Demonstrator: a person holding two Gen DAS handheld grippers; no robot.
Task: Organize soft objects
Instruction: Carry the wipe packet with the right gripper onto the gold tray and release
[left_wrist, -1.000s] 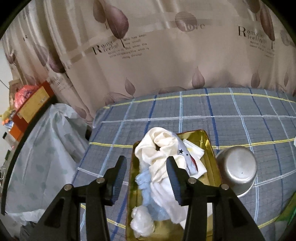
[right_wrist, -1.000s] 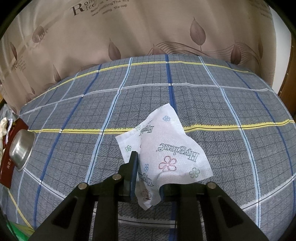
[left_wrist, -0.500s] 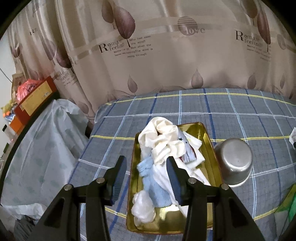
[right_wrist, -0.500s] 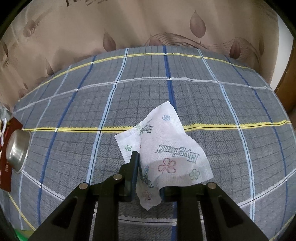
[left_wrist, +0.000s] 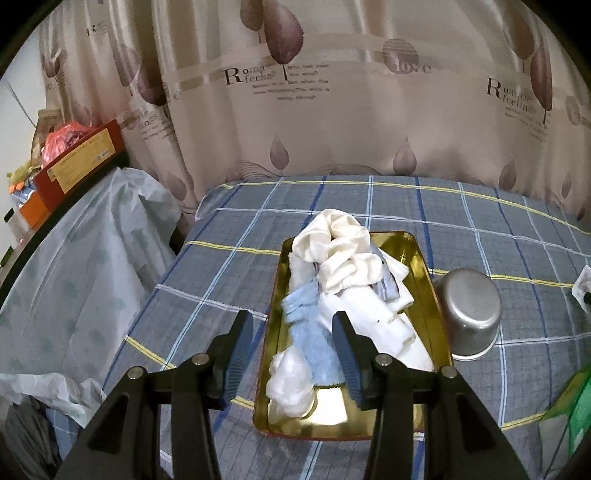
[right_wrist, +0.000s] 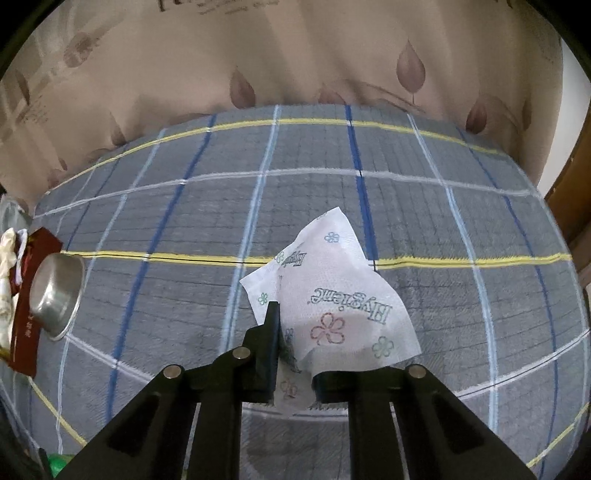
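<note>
Beige curtains printed with purple leaves and lettering hang behind a table covered in a grey cloth checked with blue, white and yellow lines. At the table's left side, draped pale plastic sheeting slopes down below a red box.

On the cloth sits a gold tray, piled with soft objects: cream-white fabric heaped at the far end, a white cloth along the middle, a light blue fuzzy cloth beside it, and a small white bundle at the near end. An upturned steel bowl stands just beside the tray's right rim.

The left claw hangs above the near end of the tray, its blue-padded jaws spread wide with nothing pinched between them.

Well apart from the tray, over bare cloth, the right claw has its jaws pressed nearly together, pinching a white tissue printed with small flowers and mirrored green lettering. The tissue fans up and to the right from the grip, covering the right fingertip. In the right wrist view the bowl and the tray's edge appear far off at the left margin.
</note>
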